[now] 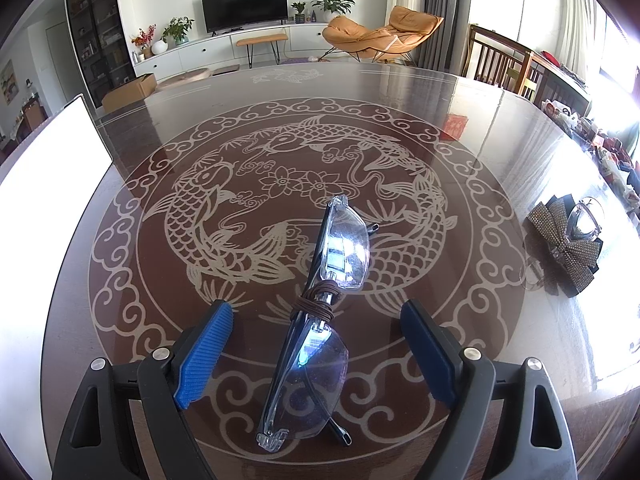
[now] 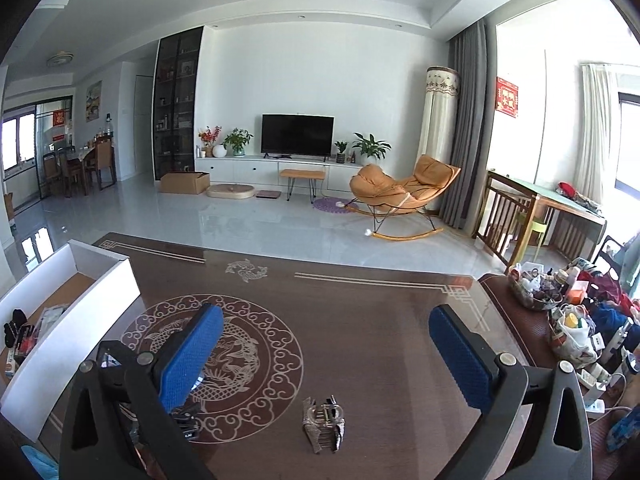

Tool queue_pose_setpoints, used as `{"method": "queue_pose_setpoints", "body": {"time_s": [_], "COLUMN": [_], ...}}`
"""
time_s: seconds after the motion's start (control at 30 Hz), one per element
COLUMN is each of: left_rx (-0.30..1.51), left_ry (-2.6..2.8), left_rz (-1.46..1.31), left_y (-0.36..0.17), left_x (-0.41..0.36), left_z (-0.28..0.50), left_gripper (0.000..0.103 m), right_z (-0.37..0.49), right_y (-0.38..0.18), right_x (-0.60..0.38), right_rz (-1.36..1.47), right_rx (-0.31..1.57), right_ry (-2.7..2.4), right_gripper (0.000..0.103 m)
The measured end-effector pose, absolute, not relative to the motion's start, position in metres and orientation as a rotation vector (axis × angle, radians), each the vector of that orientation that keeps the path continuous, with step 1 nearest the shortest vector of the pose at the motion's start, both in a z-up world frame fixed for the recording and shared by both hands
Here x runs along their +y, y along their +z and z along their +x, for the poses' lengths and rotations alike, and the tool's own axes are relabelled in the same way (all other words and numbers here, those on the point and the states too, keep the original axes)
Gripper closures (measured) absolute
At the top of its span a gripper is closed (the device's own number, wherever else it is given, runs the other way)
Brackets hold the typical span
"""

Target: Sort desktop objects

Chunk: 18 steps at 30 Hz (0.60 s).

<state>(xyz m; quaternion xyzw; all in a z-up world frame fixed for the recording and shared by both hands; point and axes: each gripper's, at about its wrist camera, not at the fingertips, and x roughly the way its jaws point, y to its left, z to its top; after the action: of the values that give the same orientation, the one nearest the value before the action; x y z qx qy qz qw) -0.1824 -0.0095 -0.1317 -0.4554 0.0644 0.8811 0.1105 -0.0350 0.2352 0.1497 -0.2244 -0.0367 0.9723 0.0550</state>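
Down low in the left wrist view, the left claw (image 1: 316, 354) is spread wide around folded glasses (image 1: 320, 308) lying on the worktop (image 1: 460, 92), pads not touching. Right claw (image 2: 326, 354) gapes released, holding nothing, above a sparkly hair clip (image 2: 323, 424).

Bare table (image 1: 460, 128) all round the glasses (image 1: 320, 300) — only the rhinestone bow (image 1: 568, 248) stands well right.

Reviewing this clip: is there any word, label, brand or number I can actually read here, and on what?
None can be read.
Red square wall hanging with gold characters beside the grey curtain: too blurred.
Red paper signs on the far glass door: too small.
Packets in the white cardboard box: print illegible.
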Motion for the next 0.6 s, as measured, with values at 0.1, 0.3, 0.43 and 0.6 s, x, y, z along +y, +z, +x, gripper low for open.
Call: {"method": "queue_pose_setpoints", "body": {"time_s": [0.1, 0.3, 0.43, 0.6], "left_rx": [0.189, 0.189, 0.189, 0.189], "left_ry": [2.589, 2.589, 2.589, 2.589], "left_rz": [-1.338, -1.338, -1.338, -1.338], "left_y": [-0.132, -0.131, -0.131, -0.131], "left_x": [-0.009, -0.009, -0.009, -0.009], "left_z": [-0.182, -0.182, -0.182, -0.182], "left_gripper": [0.017, 0.017, 0.017, 0.017], "right_z": [-0.038, -0.045, -0.048, -0.049], "right_y": [0.147, 0.139, 0.137, 0.135], "right_x": [0.25, 0.286, 0.309, 0.332], "right_rz": [-0.688, -0.718, -0.723, -0.727], "right_rx": [-0.122, -0.105, -0.073, -0.049], "right_ry": [2.901, 2.8, 2.751, 2.701], "right_gripper": [0.0, 0.0, 0.0, 0.0]}}
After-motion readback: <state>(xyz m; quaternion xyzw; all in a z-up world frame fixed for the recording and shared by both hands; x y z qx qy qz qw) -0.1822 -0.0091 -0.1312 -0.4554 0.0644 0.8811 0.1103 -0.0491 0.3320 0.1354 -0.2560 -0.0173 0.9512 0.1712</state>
